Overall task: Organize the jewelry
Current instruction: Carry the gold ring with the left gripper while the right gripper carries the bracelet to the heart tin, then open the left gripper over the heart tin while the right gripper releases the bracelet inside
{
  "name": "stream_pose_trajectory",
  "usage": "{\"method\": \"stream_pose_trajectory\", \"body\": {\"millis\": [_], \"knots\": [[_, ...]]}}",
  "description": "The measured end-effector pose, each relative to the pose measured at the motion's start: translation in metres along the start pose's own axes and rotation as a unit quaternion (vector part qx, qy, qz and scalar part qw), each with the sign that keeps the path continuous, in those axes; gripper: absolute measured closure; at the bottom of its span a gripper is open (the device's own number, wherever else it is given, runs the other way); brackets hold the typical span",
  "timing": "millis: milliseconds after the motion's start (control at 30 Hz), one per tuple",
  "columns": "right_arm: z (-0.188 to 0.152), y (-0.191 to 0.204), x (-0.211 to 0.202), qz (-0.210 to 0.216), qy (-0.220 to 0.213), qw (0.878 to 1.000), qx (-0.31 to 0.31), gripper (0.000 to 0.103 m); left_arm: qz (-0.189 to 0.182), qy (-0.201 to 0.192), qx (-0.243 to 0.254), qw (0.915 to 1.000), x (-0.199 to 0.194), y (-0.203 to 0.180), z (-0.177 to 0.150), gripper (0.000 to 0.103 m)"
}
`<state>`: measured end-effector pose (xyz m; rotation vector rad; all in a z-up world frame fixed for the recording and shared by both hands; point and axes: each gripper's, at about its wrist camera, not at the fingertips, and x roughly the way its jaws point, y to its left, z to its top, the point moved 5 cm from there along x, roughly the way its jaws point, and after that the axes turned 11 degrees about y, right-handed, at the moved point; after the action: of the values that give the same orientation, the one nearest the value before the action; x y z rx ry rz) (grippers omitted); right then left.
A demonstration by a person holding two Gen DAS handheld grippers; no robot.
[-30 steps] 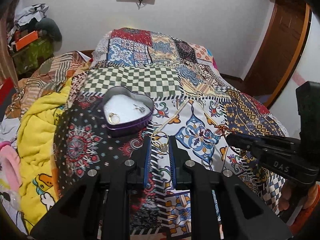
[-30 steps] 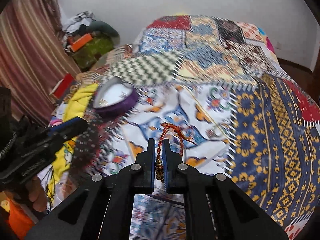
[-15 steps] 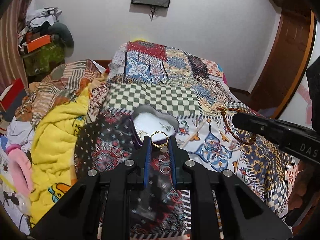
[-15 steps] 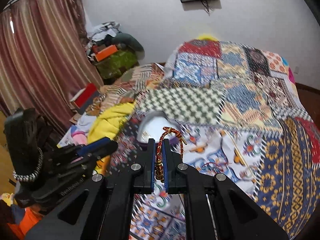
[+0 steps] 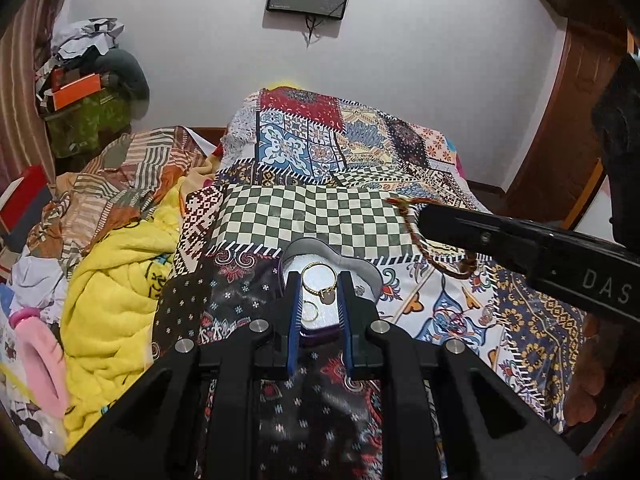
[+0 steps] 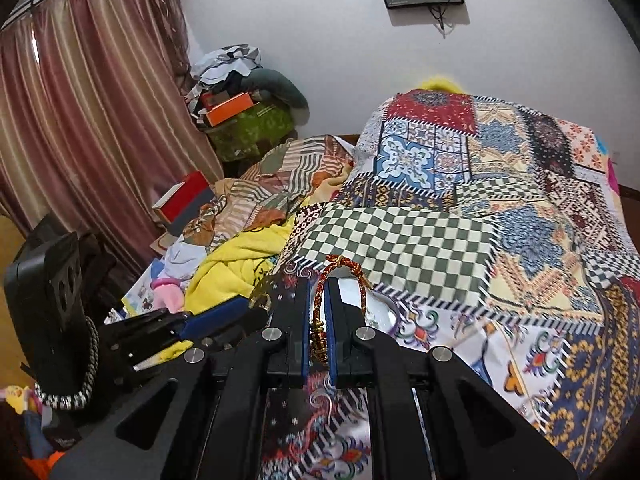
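Over the tin (image 5: pixel 362 270) on the bed (image 5: pixel 320 216), the ring (image 5: pixel 319 280), pinched in the left tool (image 5: pixel 319 292), has been carried; the cord bracelet (image 6: pixel 334 280), clamped in the right tool (image 6: pixel 319 300), was raised alongside, so both drops seem near.

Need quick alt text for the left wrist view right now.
The left tool holds a gold ring over the open heart-shaped tin on a patchwork bedspread. At right, the right tool holds a braided bracelet.

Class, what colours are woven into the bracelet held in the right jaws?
Red and gold braided cord bracelet, clearest in the right wrist view.
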<state>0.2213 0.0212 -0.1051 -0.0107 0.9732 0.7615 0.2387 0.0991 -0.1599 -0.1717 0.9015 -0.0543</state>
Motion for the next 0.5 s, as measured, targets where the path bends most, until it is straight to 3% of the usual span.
{"method": "stream_pose_trajectory", "body": {"millis": [500], "knots": [[0.014,-0.011,0.055,0.010,0.051,0.998,-0.020,0.097,-0.009,0.053,-0.013,0.9985,0.061,0.015,0.007,0.087]]}}
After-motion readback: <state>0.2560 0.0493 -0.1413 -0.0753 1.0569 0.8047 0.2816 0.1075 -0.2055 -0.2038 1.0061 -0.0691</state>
